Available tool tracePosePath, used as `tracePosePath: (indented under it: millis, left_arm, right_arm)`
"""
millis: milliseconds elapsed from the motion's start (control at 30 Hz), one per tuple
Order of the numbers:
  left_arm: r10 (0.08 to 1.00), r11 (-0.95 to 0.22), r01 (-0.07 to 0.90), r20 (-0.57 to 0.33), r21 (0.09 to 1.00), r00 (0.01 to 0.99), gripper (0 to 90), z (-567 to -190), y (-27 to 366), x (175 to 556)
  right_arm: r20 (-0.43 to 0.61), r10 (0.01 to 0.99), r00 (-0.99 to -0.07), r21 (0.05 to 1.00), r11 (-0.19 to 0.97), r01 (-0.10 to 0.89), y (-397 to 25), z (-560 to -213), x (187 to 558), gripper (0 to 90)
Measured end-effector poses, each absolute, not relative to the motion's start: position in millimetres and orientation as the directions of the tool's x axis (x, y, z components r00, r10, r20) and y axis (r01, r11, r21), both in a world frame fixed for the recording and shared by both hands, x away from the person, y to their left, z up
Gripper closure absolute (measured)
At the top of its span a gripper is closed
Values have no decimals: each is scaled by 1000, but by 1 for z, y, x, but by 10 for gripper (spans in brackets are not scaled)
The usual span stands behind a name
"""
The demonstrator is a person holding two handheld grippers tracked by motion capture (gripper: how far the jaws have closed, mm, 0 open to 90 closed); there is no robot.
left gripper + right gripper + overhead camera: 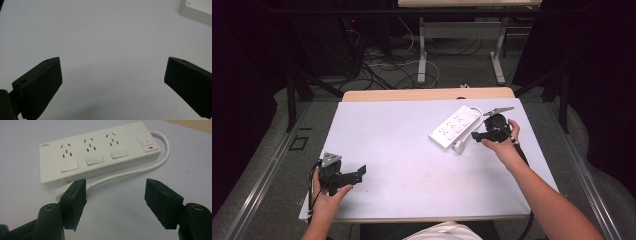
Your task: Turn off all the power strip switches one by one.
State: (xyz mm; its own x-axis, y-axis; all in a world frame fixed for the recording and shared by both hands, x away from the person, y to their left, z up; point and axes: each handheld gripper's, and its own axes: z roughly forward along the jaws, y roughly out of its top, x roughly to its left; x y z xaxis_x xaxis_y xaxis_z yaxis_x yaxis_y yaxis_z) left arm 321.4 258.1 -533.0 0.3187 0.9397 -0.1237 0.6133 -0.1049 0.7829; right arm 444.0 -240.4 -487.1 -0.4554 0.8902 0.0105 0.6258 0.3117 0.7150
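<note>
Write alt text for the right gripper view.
A white power strip with three sockets and a switch lies on a pale table, its cable looping round to a plug beside it. The right gripper faces it, black jaws open.

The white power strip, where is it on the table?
In the high view the white power strip lies on the right, far part of the table, just left of the right claw. The left claw is far away.
</note>
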Motion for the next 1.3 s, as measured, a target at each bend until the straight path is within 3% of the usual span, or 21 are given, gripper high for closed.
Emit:
tracePosePath:
  millis: [500, 900, 1300]
  left_arm:
    - [942, -102, 614, -122, 783, 313, 14, -533, 259, 321]
    - [944, -101, 615, -121, 782, 308, 14, -533, 259, 321]
    - [944, -103, 612, -117, 784, 308, 14, -533, 260, 321]
  right_arm:
    - [-30, 901, -433, 728, 317, 608, -237, -473, 472, 391]
    - [29, 914, -404, 715, 263, 647, -235, -474, 489, 434]
    - [5, 921, -391, 725, 266, 635, -230, -473, 503, 457]
